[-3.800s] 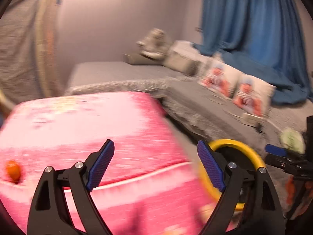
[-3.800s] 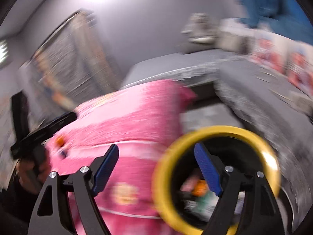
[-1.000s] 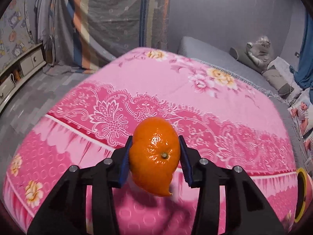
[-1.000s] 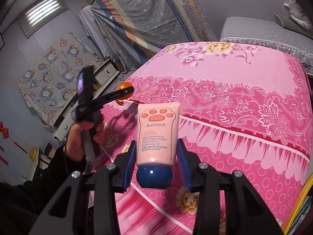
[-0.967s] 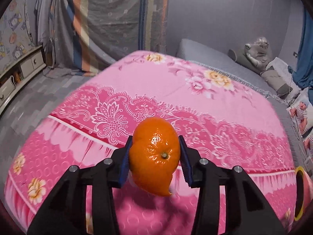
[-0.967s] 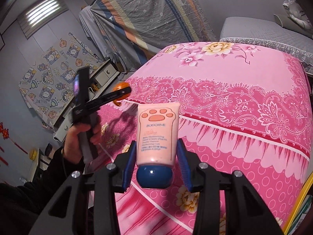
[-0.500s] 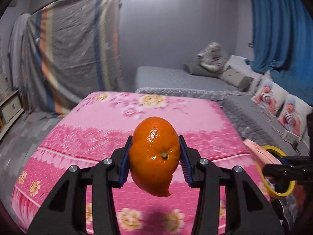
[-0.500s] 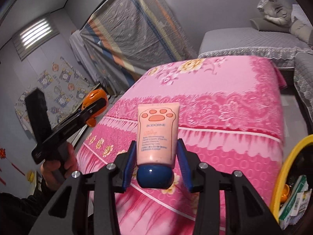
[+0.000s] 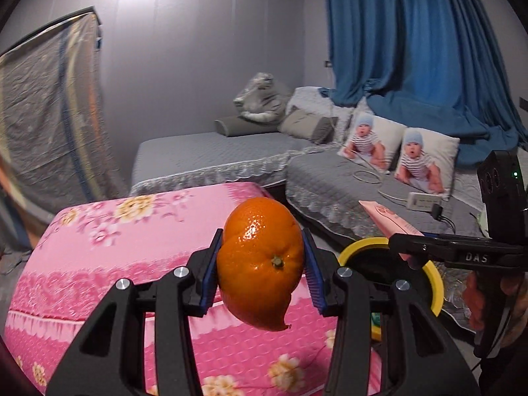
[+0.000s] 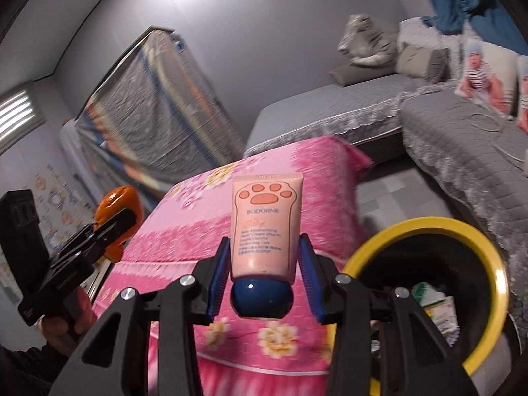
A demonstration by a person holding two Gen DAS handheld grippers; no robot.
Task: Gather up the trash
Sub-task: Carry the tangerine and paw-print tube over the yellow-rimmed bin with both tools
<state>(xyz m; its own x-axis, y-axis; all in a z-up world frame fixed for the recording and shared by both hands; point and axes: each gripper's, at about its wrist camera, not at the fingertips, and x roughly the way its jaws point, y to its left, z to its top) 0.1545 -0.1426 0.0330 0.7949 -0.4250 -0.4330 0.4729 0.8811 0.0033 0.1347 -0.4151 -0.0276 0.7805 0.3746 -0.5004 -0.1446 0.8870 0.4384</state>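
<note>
Since a second ago I have swung both hands away from over the pink bedspread (image 9: 99,264) toward the yellow-rimmed bin (image 10: 425,227), which now shows in both views. My left gripper (image 9: 260,265) is clamped on the orange peel (image 9: 260,264), just left of the bin's rim. My right gripper (image 10: 264,264) pinches the pink cream tube (image 10: 265,227) above its dark blue cap, also just left of the bin, whose opening already shows wrappers.

To do this step well, I judge I should bring each item fully over the bin's black mouth before letting go, one hand at a time so the two grippers do not collide. The peel should drop cleanly; the tube may tip out cap first.

The tube reads "BODORNE" under a paw print; the finer lines are illegible. The right gripper's body shows "DAS".
</note>
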